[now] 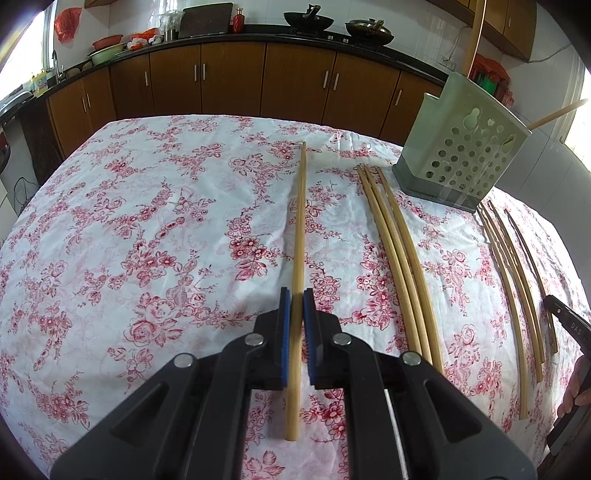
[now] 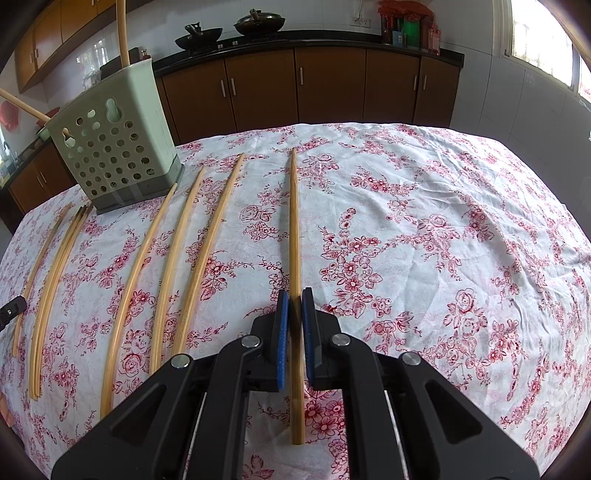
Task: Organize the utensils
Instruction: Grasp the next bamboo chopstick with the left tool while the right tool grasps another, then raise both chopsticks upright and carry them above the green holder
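Observation:
Bamboo chopsticks lie in rows on a floral tablecloth (image 1: 147, 221). My left gripper (image 1: 296, 295) is shut on one chopstick (image 1: 300, 229) that points away along the cloth. My right gripper (image 2: 294, 295) is shut on another chopstick (image 2: 294, 229), also lying lengthwise. A pale green perforated utensil holder (image 1: 465, 151) stands at the far right in the left wrist view and at the far left in the right wrist view (image 2: 110, 136), with two chopsticks standing in it. Loose chopsticks (image 1: 399, 251) lie between the grippers; the right wrist view shows them (image 2: 184, 258) to its left.
More chopsticks (image 1: 517, 288) lie near the table's right edge in the left wrist view, beside the right gripper's body (image 1: 569, 325). Brown kitchen cabinets (image 1: 229, 81) and a counter with woks (image 1: 308, 20) run behind the table. The table edge drops off on all sides.

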Action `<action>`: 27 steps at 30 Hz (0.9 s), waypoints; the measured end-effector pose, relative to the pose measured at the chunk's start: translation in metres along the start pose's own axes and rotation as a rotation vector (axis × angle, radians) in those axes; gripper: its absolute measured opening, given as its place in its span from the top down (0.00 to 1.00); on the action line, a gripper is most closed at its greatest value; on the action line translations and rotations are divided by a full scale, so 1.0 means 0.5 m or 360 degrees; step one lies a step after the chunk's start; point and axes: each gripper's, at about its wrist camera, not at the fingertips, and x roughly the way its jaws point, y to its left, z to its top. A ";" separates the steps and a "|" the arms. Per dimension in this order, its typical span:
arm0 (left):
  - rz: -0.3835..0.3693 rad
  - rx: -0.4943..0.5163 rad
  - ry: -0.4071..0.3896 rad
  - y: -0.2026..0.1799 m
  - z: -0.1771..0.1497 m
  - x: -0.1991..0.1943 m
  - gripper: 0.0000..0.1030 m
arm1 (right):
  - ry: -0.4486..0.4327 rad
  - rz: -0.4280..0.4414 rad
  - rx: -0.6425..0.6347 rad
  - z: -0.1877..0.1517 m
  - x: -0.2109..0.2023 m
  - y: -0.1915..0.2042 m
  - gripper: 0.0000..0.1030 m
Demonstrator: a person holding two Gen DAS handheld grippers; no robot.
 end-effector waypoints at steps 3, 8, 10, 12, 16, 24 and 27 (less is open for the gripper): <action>0.0000 0.0000 0.0000 0.000 0.000 0.000 0.90 | 0.0000 0.0001 0.0001 0.000 0.000 0.000 0.91; 0.0000 -0.0002 0.0000 0.000 0.000 0.000 0.90 | 0.0000 0.0000 0.0001 0.000 0.000 0.000 0.91; 0.0000 -0.0002 0.0000 0.000 0.000 0.000 0.90 | 0.0000 -0.0001 0.0000 0.000 0.000 0.001 0.91; 0.0001 -0.0001 0.0000 -0.001 0.000 0.000 0.90 | 0.0000 -0.0001 0.0000 0.000 -0.001 0.002 0.91; 0.0041 0.0048 0.0002 -0.009 -0.005 -0.004 0.90 | 0.0000 0.0010 0.0012 -0.001 -0.003 -0.002 0.91; 0.0113 0.0193 0.0011 -0.037 -0.020 -0.015 0.92 | 0.0002 0.0046 0.0024 -0.017 -0.018 -0.013 0.92; 0.0088 0.0212 0.0016 -0.035 -0.015 -0.030 0.92 | -0.0046 0.0063 0.0040 -0.009 -0.041 -0.017 0.92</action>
